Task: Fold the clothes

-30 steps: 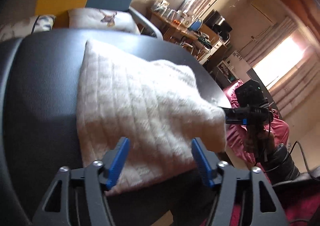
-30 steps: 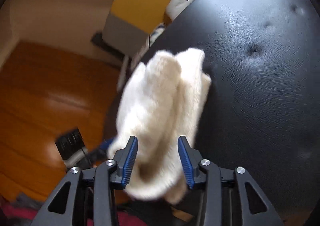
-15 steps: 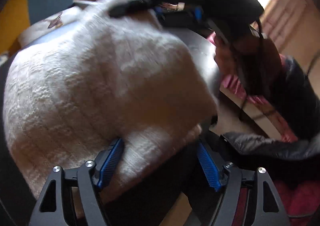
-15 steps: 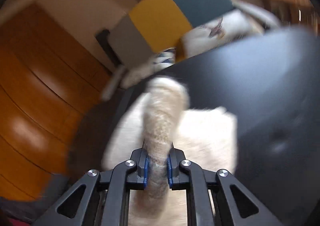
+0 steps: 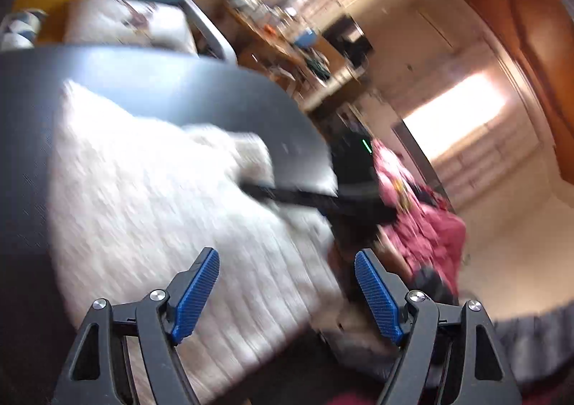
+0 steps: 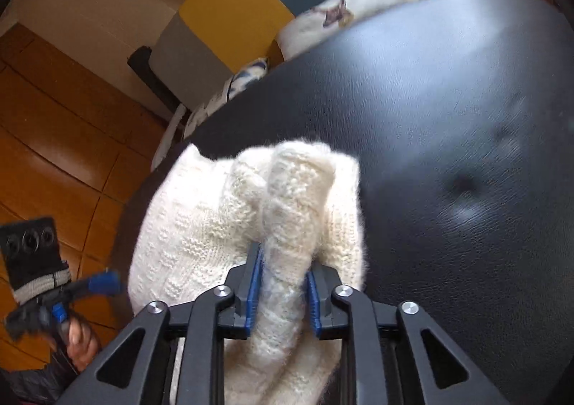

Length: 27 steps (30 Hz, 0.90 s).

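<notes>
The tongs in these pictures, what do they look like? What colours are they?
Both look alike. The left tongs and the right tongs have black frames with triangle-shaped holes, shiny silver round bolts at the joints, and blue ridged pads inside each finger. In the right wrist view, the hand gripping the left tongs has a dark puffy sleeve. No cables show clearly.

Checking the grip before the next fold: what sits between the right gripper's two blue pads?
In the right wrist view, the right gripper pinches a bunched ridge of the white knit sweater.
</notes>
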Available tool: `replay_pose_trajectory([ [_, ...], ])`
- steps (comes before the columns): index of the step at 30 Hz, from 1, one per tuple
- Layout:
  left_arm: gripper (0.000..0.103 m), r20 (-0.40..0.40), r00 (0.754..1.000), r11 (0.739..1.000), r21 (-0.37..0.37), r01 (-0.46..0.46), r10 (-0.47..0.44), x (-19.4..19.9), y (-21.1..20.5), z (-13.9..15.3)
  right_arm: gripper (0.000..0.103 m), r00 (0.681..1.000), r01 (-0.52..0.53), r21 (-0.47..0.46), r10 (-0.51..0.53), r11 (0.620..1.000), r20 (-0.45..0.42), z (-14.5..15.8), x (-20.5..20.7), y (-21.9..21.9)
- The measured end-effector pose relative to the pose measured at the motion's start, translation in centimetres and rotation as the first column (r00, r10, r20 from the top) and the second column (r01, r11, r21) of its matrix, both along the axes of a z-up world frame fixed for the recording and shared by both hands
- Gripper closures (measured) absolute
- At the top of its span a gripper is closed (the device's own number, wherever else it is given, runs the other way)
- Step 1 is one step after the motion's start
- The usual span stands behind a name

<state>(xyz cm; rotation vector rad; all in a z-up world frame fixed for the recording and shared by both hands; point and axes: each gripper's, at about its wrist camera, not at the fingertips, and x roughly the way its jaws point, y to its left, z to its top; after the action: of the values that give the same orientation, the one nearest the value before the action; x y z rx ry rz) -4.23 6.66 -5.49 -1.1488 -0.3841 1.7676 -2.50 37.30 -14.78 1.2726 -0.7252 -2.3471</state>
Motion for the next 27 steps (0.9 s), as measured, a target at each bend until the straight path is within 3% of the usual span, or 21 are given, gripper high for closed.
replay_pose_trajectory([
  [3, 0.021, -0.049, 0.997, 0.997, -0.059, -0.057, 0.054, -1.7, 0.2, 0.5, 0.077, 0.996, -0.022, 0.040, 0.025, 0.999, -0.087, 2.9, 1.8, -0.3],
  [7, 0.021, -0.046, 0.996, 0.989, -0.120, -0.082, 0.077, -2.7, 0.5, -0.7, 0.077, 0.972, -0.169, 0.061, 0.177, 0.984, -0.154, 5.4, 5.0, -2.5],
  [10, 0.021, -0.021, 0.994, 0.986, -0.125, -0.106, 0.104, -2.9, -0.3, -2.2, 0.077, 0.945, -0.299, 0.104, 0.310, 0.948, -0.105, 5.4, 8.1, -5.3],
  [11, 0.021, -0.026, 0.994, 0.985, -0.130, -0.112, 0.109, -2.8, -0.7, -2.6, 0.077, 0.942, -0.327, 0.132, 0.335, 0.936, -0.039, 4.4, 9.0, -6.0],
  [13, 0.021, -0.047, 0.993, 0.983, -0.147, -0.114, 0.109, -2.4, -0.6, -3.6, 0.084, 0.937, -0.348, 0.191, 0.335, 0.918, 0.099, 1.0, 9.5, -7.2],
  [15, 0.021, -0.069, 0.992, 0.981, -0.155, -0.117, 0.108, -1.8, -0.3, -4.6, 0.087, 0.955, -0.296, 0.114, 0.292, 0.948, 0.053, -0.3, 10.5, -6.2],
  [18, 0.021, -0.104, 0.988, 0.978, -0.168, -0.127, 0.110, -1.1, 0.2, -5.3, 0.092, 0.972, -0.231, 0.005, 0.231, 0.973, 0.052, -1.2, 10.4, -4.7],
  [21, 0.019, -0.112, 0.987, 0.974, -0.181, -0.139, 0.120, -1.1, 0.5, -5.0, 0.092, 0.972, -0.233, -0.009, 0.233, 0.972, 0.039, -1.1, 10.3, -4.6],
  [23, 0.019, -0.092, 0.987, 0.975, -0.171, -0.146, 0.131, -1.4, 0.3, -4.6, 0.089, 0.973, -0.226, -0.031, 0.227, 0.974, 0.044, -0.5, 10.1, -4.4],
  [25, 0.018, -0.057, 0.984, 0.975, -0.140, -0.174, 0.168, -1.8, -0.7, -3.9, 0.079, 0.978, -0.201, -0.057, 0.204, 0.978, 0.048, 0.5, 10.0, -3.8],
  [27, 0.018, -0.055, 0.977, 0.967, -0.142, -0.212, 0.206, -1.9, -2.4, -3.8, 0.077, 0.985, -0.168, -0.069, 0.170, 0.983, 0.012, 1.9, 10.0, -2.9],
])
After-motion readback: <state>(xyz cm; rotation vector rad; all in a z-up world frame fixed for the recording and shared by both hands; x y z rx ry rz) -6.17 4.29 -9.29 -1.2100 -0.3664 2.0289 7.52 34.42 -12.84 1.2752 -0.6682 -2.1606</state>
